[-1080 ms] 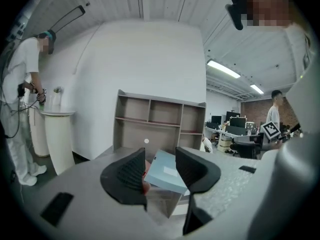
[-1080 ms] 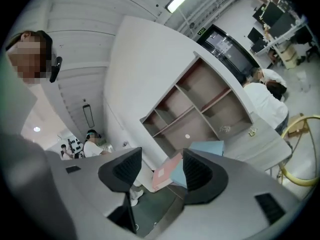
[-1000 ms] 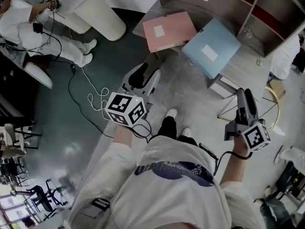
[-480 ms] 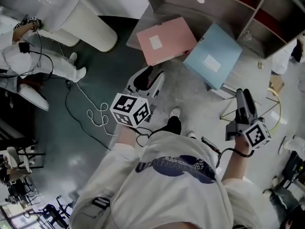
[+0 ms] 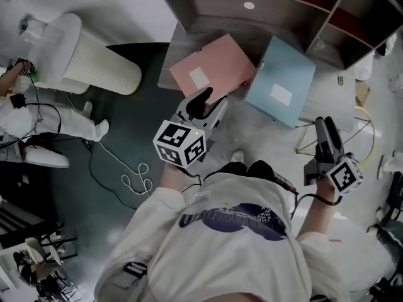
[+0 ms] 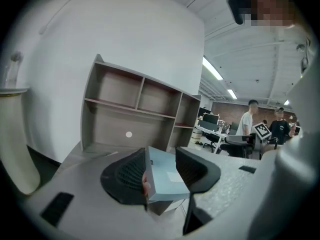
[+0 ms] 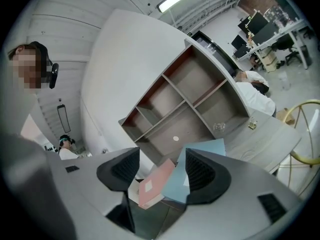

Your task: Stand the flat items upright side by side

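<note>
A pink folder [image 5: 211, 68] and a light blue folder [image 5: 280, 83] lie flat side by side on the grey table [image 5: 195, 27], in front of the open shelf unit [image 5: 252, 5]. My left gripper [image 5: 211, 99] hovers open just short of the pink folder's near edge. In the left gripper view the blue folder [image 6: 165, 176] shows beyond the open left gripper [image 6: 161, 156]. My right gripper [image 5: 324, 126] hangs off the table's right corner. Its jaws have just been opening, with nothing between them. Through the right gripper [image 7: 162, 156] I see the pink folder [image 7: 152, 186] and blue folder [image 7: 200, 154] further off.
A white ribbed cylinder [image 5: 94, 61] stands on the dark floor at the left, with a white cable [image 5: 135, 181] nearby. A person in white [image 5: 25, 124] sits at far left. A gold wire stand [image 5: 362, 131] is by the table's right corner. People stand in the distance [image 6: 247, 126].
I have stepped closer to the table. Both grippers moved forward toward the folders; the left one now sits near the pink folder's near edge. The folders have not moved.
</note>
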`<state>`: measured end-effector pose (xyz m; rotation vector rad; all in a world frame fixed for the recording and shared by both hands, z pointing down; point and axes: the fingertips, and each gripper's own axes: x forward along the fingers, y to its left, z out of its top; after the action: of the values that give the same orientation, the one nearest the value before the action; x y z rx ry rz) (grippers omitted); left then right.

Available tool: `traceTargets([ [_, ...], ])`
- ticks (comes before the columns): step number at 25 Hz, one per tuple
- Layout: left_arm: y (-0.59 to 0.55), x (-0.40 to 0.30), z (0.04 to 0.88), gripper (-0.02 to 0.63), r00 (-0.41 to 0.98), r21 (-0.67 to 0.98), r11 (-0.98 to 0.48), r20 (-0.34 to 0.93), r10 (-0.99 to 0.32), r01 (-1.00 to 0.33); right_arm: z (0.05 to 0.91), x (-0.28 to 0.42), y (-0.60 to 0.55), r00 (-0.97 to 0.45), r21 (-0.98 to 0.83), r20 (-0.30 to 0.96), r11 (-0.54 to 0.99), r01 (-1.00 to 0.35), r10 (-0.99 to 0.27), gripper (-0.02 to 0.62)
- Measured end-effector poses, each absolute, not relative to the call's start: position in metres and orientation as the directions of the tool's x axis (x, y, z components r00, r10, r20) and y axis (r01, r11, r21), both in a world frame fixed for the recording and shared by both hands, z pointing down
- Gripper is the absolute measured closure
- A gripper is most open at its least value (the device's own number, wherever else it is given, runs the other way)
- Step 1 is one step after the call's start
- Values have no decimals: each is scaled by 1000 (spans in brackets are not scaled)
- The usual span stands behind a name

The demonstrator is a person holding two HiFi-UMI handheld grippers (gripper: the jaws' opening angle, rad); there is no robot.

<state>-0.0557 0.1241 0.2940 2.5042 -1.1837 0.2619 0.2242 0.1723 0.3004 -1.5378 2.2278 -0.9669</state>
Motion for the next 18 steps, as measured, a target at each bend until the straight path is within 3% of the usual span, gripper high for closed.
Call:
traceTargets([
  [18,14,28,353,405,685,280,-639,457,-568,-716,357,271,84,-466,-733,190,191,-653,-864,322],
])
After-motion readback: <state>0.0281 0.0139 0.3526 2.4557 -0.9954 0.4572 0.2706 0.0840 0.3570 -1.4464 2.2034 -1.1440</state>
